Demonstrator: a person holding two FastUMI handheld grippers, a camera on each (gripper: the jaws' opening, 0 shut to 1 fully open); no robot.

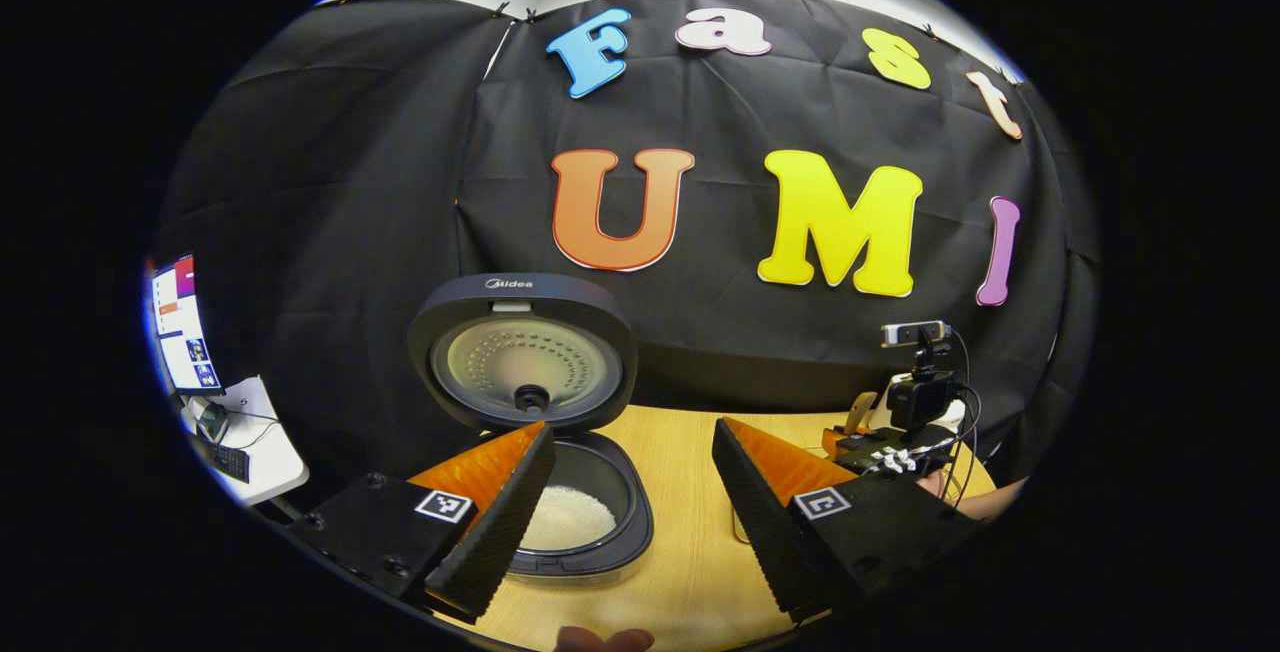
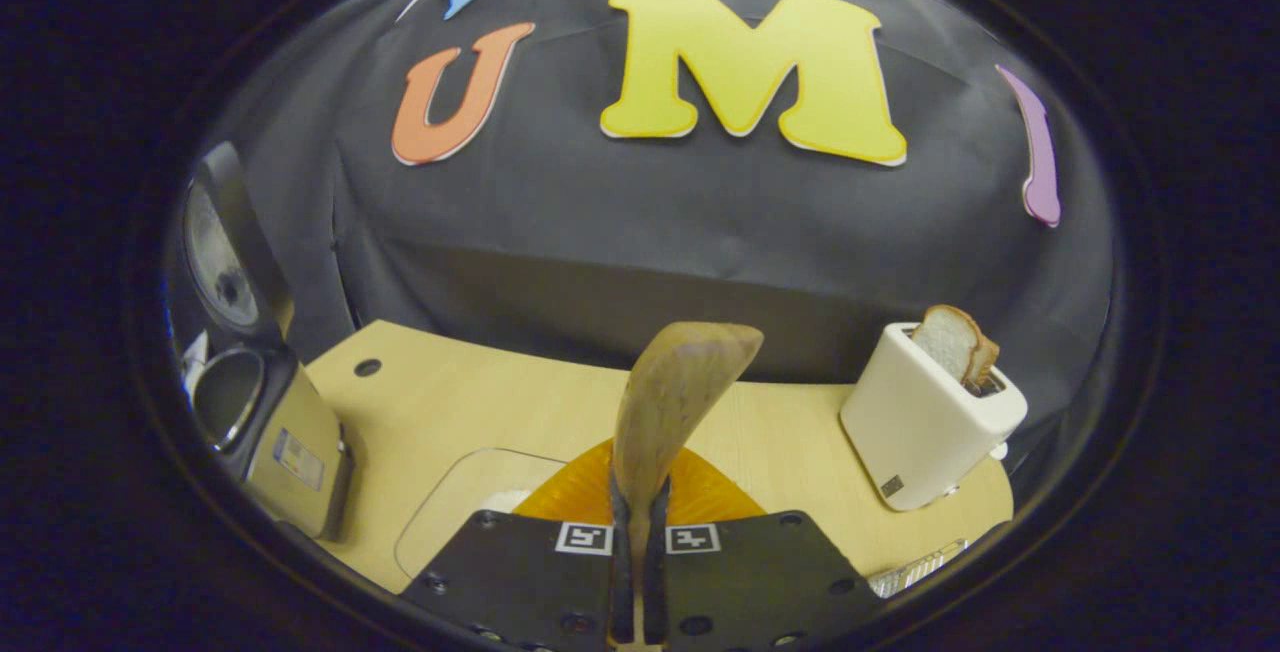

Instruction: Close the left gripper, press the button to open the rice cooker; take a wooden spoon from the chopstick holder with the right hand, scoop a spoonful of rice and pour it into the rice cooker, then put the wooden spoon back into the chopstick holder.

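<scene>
A: What holds what here?
B: The rice cooker (image 1: 560,492) stands with its round lid (image 1: 523,350) tipped up and back; white rice (image 1: 568,517) lies in its dark inner pot; the lid's underside is a pale metal disc dotted with rings of small holes. In the right gripper view the same cooker (image 2: 270,432) sits at the far left, seen from the side, and a white toaster (image 2: 930,422) at the right carries a slice of bread (image 2: 955,342) poking from its slot.
A: And the tongs?
B: The left gripper (image 1: 630,522) hangs spread wide over the table, nothing between its ribbed fingers (image 1: 500,522); the right gripper (image 2: 640,552) is pinched tight on the wooden spoon (image 2: 670,402), whose smooth oval bowl rises upright ahead of the camera.
A: The surface, the room?
B: A pale wood-grain table (image 2: 480,402) with a small round hole near its back edge; a clear, rounded tray (image 2: 460,502) lies just left of the right gripper; black cloth walls the booth behind; a side desk with a lit screen (image 1: 180,322) stands at far left in the left gripper view.
</scene>
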